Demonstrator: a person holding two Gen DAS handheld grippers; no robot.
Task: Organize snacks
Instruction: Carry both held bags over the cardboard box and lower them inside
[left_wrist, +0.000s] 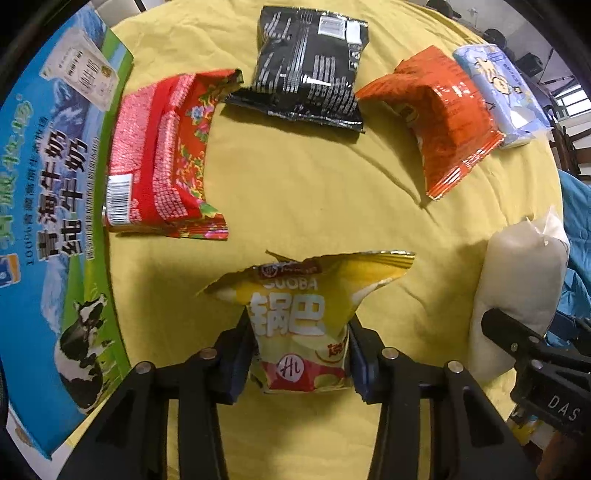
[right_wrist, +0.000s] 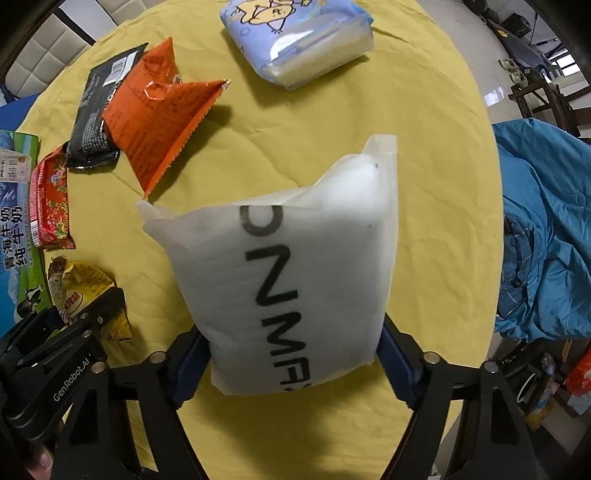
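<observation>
Nearest the left wrist camera, the left hand-held gripper (left_wrist: 300, 354) is clenched on a yellow crisp packet (left_wrist: 299, 314), its two fingers pressing the packet's lower half from either side; the packet's bottom edge is hidden behind the fingers, and its top seam flares open and crumpled. In the right wrist view, the right hand-held gripper (right_wrist: 295, 354) grips a white frosted pouch (right_wrist: 295, 273) with black lettering, only partly readable because the letters run off the pouch's lower edge. Its contents cannot be made out through the cloudy film.

Everything sits over a round bench covered in a yellow cloth (left_wrist: 314, 177). Taking the yellow crisp packet as landmark: beyond it to the left lies a red floral packet (left_wrist: 162, 155), barcode side up; straight beyond it a black packet (left_wrist: 310, 62), back panel up; beyond it to the right an orange packet (left_wrist: 439, 110), with a blue cartoon-printed pack (left_wrist: 495, 88) touching the orange one's far side. The blue pack has a clear window showing something white. Left of the yellow packet, a milk carton box (left_wrist: 55, 206) with a cow picture is cut off by the frame edge; whether it holds anything cannot be told. Right of the bench, a blue quilted cloth (right_wrist: 546, 229) is bunched up. A fingertip (right_wrist: 40, 461) shows at the lower left of the right wrist view.
</observation>
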